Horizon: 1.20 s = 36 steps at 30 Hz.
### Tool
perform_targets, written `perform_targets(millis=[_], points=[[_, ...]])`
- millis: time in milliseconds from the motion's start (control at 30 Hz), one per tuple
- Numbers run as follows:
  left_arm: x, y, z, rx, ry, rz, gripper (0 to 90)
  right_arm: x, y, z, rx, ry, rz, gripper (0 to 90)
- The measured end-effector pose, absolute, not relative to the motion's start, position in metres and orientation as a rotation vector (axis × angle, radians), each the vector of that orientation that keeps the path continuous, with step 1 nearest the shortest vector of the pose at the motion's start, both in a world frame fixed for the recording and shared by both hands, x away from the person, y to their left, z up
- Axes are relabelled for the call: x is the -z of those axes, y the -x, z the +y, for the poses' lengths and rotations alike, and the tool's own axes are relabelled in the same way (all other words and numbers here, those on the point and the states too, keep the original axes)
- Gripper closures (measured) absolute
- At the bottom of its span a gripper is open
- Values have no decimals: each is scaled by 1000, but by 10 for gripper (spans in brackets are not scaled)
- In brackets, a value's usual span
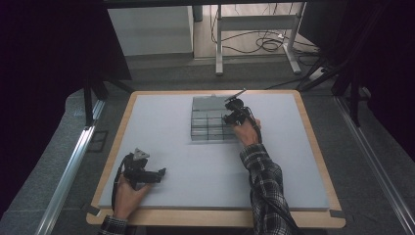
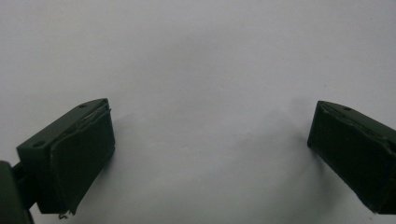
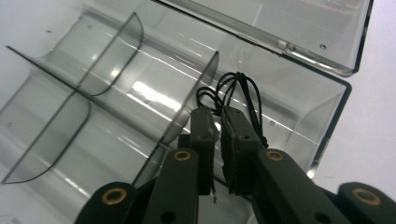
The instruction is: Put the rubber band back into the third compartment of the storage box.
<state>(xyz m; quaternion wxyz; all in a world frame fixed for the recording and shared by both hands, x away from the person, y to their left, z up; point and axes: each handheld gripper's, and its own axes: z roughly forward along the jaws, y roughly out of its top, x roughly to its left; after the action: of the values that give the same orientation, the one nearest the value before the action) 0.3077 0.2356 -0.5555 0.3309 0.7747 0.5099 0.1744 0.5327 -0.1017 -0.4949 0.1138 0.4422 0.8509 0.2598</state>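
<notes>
Right gripper point(image 3: 215, 122) over clear divided plastic box point(image 3: 140, 93)
Its jaws pinch thin black looped wire point(image 3: 233, 88), seen close; left gripper point(image 2: 210, 154) released on plain grey table point(image 2: 210, 56).

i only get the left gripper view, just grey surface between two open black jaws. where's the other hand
Observer: The right tongs are over a clear plastic divided box at the far middle of the table.
Operator: holding anything
Observer: Yes, the right gripper view shows them shut on a small bundle of thin black loops.
Operator: box open or closed
Observer: Open; its clear lid lies folded back beyond the compartments.
Operator: and where am i
Observer: Your left tongs rest near the table's front left, well apart from the box.
</notes>
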Motion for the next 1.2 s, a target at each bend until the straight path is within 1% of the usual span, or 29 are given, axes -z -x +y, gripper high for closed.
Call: perform_targets(millis=[233,567,1000,1200], points=[[556,-308,235,-456,-2015,1337,6,480,-522,-101,-795,-1257,2490,754],[556,-308,235,-457,-2013,1337,5,468,-508,-101,-837,-1212,2493,677],[556,-308,235,-457,-2013,1337,5,462,-488,-104,-856,-1136,2499,505],[556,-308,235,-457,-2014,1337,5,460,-480,-105,-869,-1125,2491,440]])
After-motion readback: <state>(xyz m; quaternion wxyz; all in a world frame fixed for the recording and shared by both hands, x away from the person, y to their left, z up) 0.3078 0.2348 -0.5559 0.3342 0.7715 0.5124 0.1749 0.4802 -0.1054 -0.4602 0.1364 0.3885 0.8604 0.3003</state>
